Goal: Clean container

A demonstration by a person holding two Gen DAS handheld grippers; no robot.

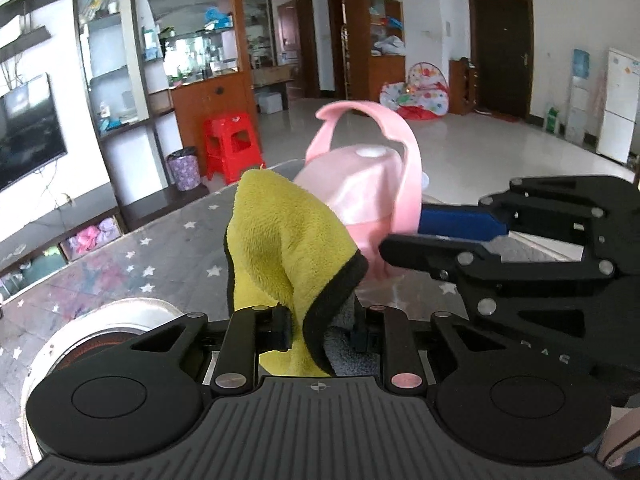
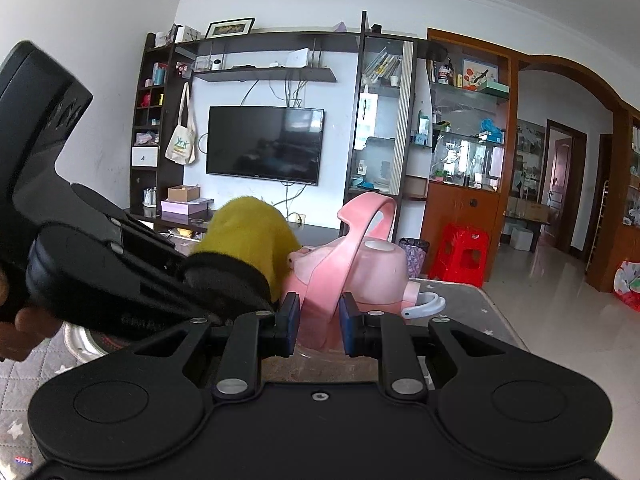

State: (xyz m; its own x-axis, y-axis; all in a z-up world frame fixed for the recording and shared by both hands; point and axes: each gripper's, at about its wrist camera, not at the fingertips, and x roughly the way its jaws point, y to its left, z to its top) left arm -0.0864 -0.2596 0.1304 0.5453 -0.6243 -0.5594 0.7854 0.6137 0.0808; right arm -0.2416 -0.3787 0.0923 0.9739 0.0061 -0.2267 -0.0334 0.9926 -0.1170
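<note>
A pink water bottle (image 1: 360,192) with a pink carry handle stands on the table; it also shows in the right wrist view (image 2: 376,272). My left gripper (image 1: 320,334) is shut on a yellow cloth (image 1: 280,248) with a black edge, and the cloth presses against the bottle's left side. In the right wrist view the cloth (image 2: 248,232) sits left of the bottle. My right gripper (image 2: 319,328) is shut on the bottle's body, its blue pads (image 2: 350,328) on both sides. In the left wrist view the right gripper (image 1: 404,236) reaches in from the right.
The table (image 1: 160,264) has a grey quilted cover with white stars. A round metal container (image 1: 100,332) with a dark inside sits at the lower left. A white loop (image 2: 424,306) lies behind the bottle. The table's far edge is close behind the bottle.
</note>
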